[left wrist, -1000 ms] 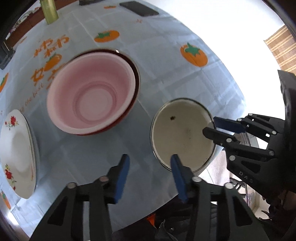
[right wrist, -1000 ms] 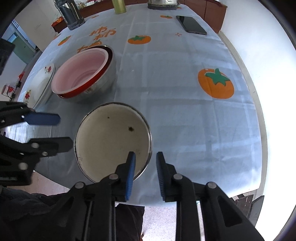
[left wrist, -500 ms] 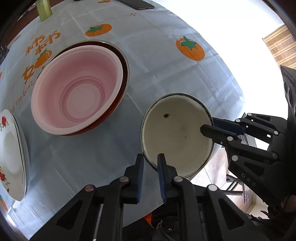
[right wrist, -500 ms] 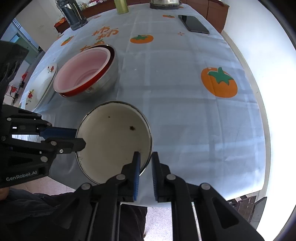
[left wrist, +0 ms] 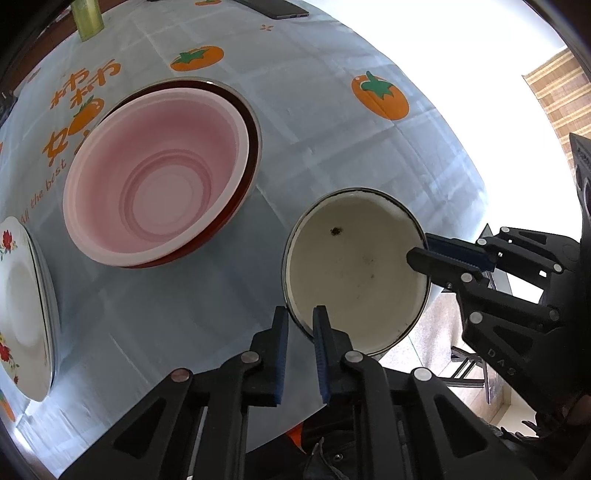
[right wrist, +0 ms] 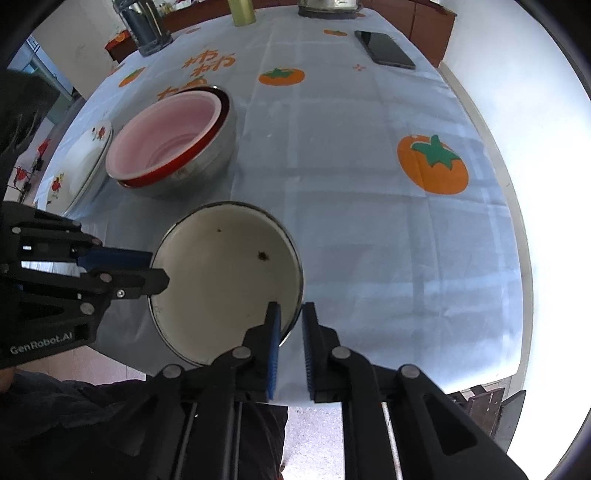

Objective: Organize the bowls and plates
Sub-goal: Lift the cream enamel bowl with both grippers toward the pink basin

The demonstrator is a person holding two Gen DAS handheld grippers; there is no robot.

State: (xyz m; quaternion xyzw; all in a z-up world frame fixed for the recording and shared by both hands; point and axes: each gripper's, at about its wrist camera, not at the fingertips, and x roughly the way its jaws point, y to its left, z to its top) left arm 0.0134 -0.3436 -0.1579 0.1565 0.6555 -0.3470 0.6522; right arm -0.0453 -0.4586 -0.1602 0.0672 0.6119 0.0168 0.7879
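Note:
A cream enamel bowl with a dark rim and a few specks inside sits at the table's near edge. My left gripper straddles its rim on one side; its jaws are closing, with the pads against the rim. On the opposite side, my right gripper is shut on the rim. A pink bowl is nested in a red bowl inside a metal one, further back. White flowered plates are stacked at the left.
The round table has a pale blue cloth with orange fruit prints. At the far side are a black phone, a green bottle, a dark container and a metal pot. A person's dark clothing shows below the table's edge.
Both grippers closed on the cream bowl's rim, the left from wide open and the right from a narrow gap. Neither hand shifted noticeably.

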